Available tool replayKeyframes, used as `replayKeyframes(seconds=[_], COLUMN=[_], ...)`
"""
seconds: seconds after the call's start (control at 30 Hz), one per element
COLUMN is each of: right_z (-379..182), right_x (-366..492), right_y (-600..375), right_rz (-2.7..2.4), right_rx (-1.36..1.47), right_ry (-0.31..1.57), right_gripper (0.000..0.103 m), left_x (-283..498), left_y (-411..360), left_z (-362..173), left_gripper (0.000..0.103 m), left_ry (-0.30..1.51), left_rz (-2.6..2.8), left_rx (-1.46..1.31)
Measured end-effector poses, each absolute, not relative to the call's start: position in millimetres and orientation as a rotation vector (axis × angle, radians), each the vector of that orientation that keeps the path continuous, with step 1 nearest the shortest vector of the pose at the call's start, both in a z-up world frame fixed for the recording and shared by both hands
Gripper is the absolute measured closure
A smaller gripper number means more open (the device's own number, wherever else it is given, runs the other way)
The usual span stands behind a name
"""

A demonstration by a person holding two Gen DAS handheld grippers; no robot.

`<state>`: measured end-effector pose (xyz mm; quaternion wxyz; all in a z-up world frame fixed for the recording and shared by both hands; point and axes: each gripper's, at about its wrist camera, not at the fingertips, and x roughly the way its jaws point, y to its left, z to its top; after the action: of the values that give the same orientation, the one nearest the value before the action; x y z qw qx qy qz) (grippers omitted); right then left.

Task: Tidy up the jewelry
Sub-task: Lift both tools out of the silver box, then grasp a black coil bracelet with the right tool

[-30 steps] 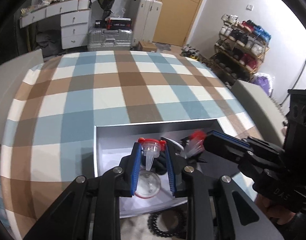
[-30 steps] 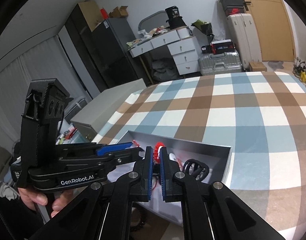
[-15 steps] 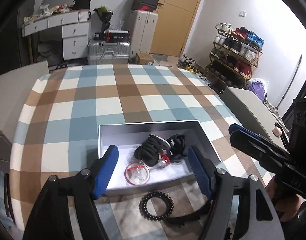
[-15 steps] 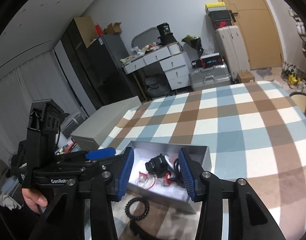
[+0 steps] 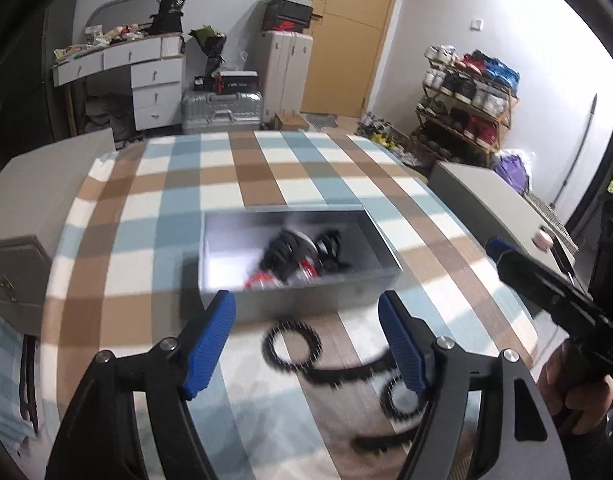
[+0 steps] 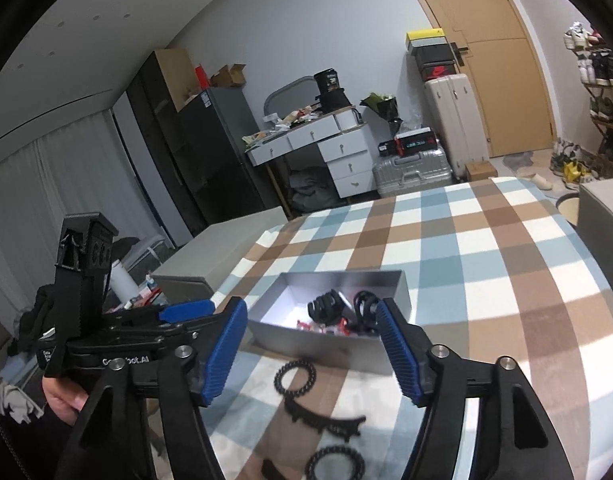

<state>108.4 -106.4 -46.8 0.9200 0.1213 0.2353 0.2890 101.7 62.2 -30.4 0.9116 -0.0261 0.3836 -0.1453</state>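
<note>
Tray (image 6: 394, 292) with black hair clips (image 6: 326, 307), red-capped vials (image 5: 304, 270)

Checked tablecloth (image 6: 486, 240) with a tray and loose jewelry.
A grey open tray (image 6: 402, 284) sits on the blue, brown and white cloth; just beside its near wall lie a black beaded ring (image 6: 295, 376), a toothed black clip (image 6: 326, 420) and another beaded ring (image 6: 334, 465).

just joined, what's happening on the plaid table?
A person holds a gripper in each hand over a grey box of jewelry. Both the left gripper and the right gripper are opening with nothing between the jaws. Dark hair claws and red-capped pieces lie in the box; a black beaded bracelet and a toothed black clip remain on the cloth.
</note>
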Motion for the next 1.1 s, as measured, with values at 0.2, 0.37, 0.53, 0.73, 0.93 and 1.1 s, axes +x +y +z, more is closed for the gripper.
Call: replayKeyframes(seconds=[0.2,0.37,0.53,0.73,0.93,1.1], right_z=[-58.7,-66.5,-72.5,-75.0,-82.3,-84.8], right_x=[85.0,65.8,54.0,41.8,36.5,36.9], right_y=[-114.6,-127.3,-140.0,-157.2,-168.7,-173.4], right_rz=[0.563,0.519,0.491,0.454,0.449,0.464], right_rx=[0.233,0.235,0.260,0.281,0.312,0.337], right_ry=[0.504,0.495,0.495,0.483,0.489,0.482], right_gripper=[0.022,0.010,0.009,0.008,0.006,0.006], left_x=[82.8,64.4,55.4,54.5,58.6,64.9], left_y=[54.3,33.5,14.2,-3.2,-21.6,-34.9], left_z=[-48.5,-67.2,-84.9,-99.8,-110.7,-118.0], left_gripper=[0.025,0.022,0.021,0.021,0.021,0.020], left_ry=[0.866,0.965,1.054,1.121,1.143,1.134], left_rz=[-0.326,-0.422,-0.472,-0.481,-0.403,-0.327], left_rx=[-0.068,-0.048,-0.044,-0.040,0.023,0.092])
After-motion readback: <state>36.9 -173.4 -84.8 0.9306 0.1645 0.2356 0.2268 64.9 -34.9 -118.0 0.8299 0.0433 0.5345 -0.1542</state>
